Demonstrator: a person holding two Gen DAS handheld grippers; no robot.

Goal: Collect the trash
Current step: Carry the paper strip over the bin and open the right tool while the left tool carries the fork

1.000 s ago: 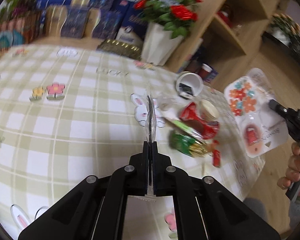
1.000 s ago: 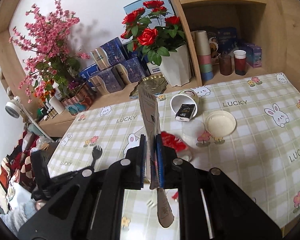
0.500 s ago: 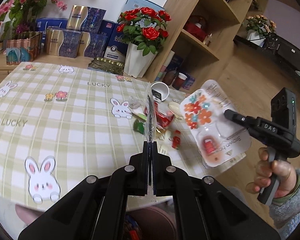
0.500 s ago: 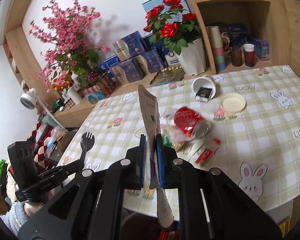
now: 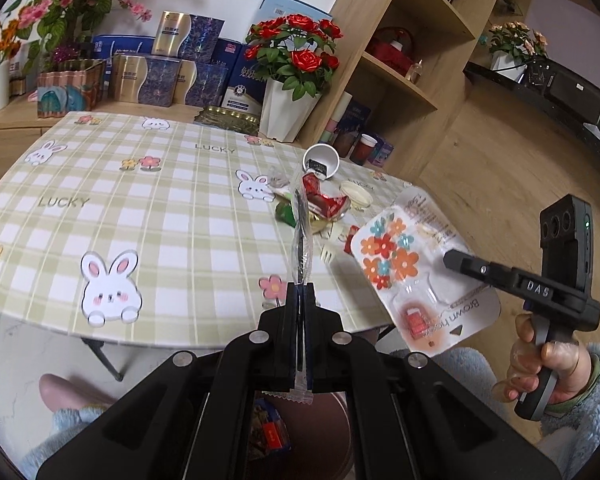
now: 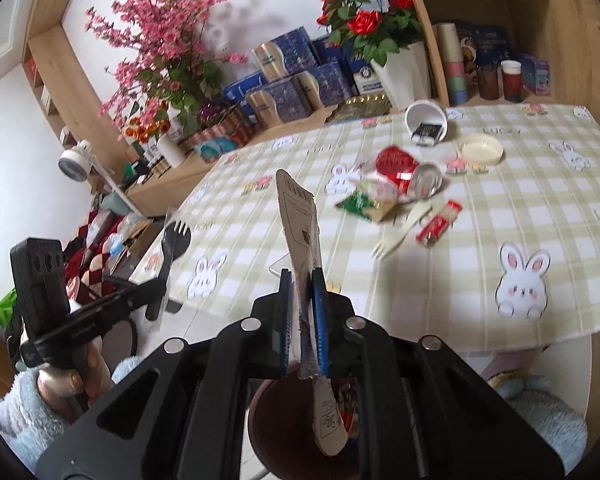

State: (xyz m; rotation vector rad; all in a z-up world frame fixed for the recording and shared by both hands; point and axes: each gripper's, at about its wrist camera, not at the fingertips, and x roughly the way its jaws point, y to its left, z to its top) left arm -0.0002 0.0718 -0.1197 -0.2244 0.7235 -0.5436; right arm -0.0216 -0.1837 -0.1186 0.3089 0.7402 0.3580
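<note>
My left gripper (image 5: 300, 292) is shut on a clear plastic sleeve holding a black fork (image 5: 300, 236), seen edge-on; the same fork shows in the right wrist view (image 6: 174, 236). My right gripper (image 6: 302, 280) is shut on a flat blister pack (image 6: 298, 216) with a flower-print card, also in the left wrist view (image 5: 416, 276). Both grippers are off the table's near edge, above a brown trash bin (image 6: 284, 420) that holds some wrappers. More trash lies on the table: a crushed red can (image 6: 404, 168), a green wrapper (image 6: 360, 204), a cream fork (image 6: 404, 228), a red sachet (image 6: 438, 222).
The checked tablecloth table (image 6: 500, 208) also carries a tipped white cup (image 6: 426, 122) with a dark box inside and a white lid (image 6: 480, 148). A rose pot (image 6: 400, 68), gift boxes and wooden shelves stand behind. The person's knees flank the bin.
Both grippers have pulled back from over the table to beyond its near edge, each keeping its item. The trash bin has come into view beneath them.
</note>
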